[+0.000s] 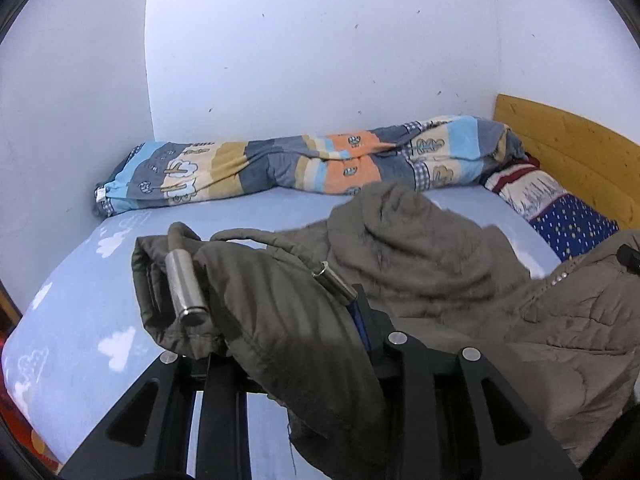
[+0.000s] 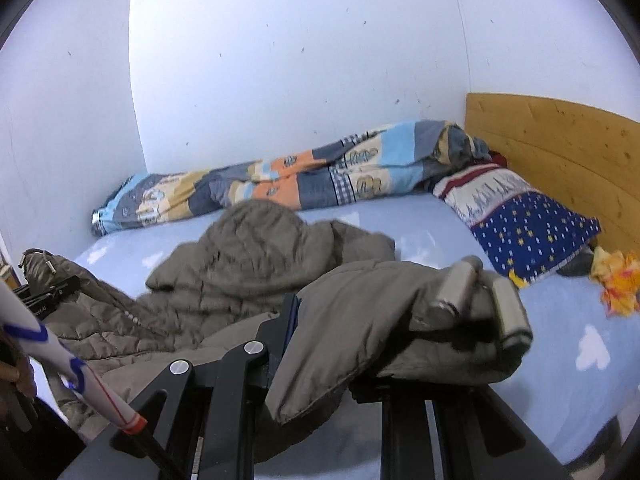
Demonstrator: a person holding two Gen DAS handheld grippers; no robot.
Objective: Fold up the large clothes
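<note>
A grey-brown quilted hooded jacket (image 1: 420, 264) lies rumpled on the bed, its two near corners lifted off the sheet. My left gripper (image 1: 280, 320) is shut on one corner. The fabric drapes over its fingers and hides the left one; the blue-padded right finger (image 1: 362, 320) shows. Two metal cord ends (image 1: 186, 288) hang off that corner. In the right wrist view my right gripper (image 2: 332, 320) is shut on the other corner of the jacket (image 2: 256, 248), which covers its right finger. More metal cord ends (image 2: 456, 292) lie on that fold. The left gripper (image 2: 48, 292) shows at the far left.
The bed has a light blue cloud-print sheet (image 1: 100, 280). A rolled patchwork quilt (image 1: 280, 168) lies along the white wall. A blue starred pillow (image 2: 528, 228) rests by the wooden headboard (image 2: 560, 152), with an orange-yellow cloth (image 2: 616, 280) beside it. A white rod (image 2: 60, 356) crosses the lower left.
</note>
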